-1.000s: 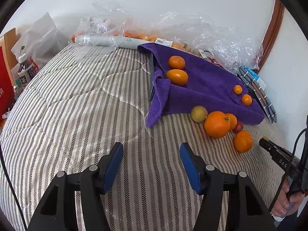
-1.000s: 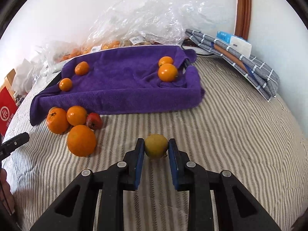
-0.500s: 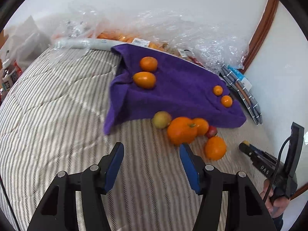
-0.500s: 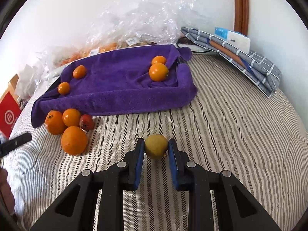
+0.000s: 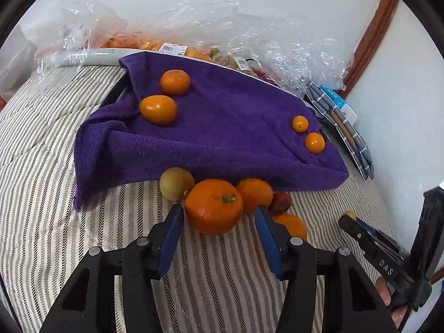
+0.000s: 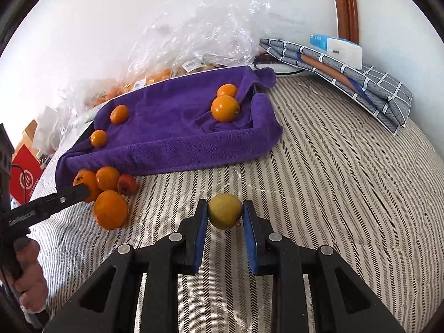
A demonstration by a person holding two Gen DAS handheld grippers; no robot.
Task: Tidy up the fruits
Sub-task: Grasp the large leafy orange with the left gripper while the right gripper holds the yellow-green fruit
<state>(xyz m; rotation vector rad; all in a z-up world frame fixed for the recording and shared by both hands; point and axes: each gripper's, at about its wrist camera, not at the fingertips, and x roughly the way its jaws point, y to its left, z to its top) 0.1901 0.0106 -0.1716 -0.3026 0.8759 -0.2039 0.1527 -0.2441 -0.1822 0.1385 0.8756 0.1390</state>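
Right gripper (image 6: 225, 216): nearest of all, its jaws clamped on a yellow-green fruit (image 6: 224, 214), held over the striped bedcover (image 6: 333, 194), near side of the towel.
Left gripper (image 5: 219, 223): low at the loose pile, jaws just closing in on the big orange (image 5: 213, 206) between them; the pads look not quite pressed on it yet, so I judge it not gripped.
Loose pile: on the bedcover against the towel's near edge lie the big orange, a second orange (image 5: 254, 194) touching it, a small red fruit (image 5: 280, 202), another orange (image 5: 291, 226) half hidden behind the left gripper's right finger, and a pale green fruit (image 5: 176, 182) on the left.
Purple towel (image 5: 236, 127): further back, draped over something flat; two larger orange fruits sit at its left end, two small ones at its right.
Far side: crumpled clear plastic bags (image 5: 249, 33) with more fruit along the wall.
Progress: four fruits placed by kind, as I read it; five on the cover and one in the jaws remain. Roughly halfway.
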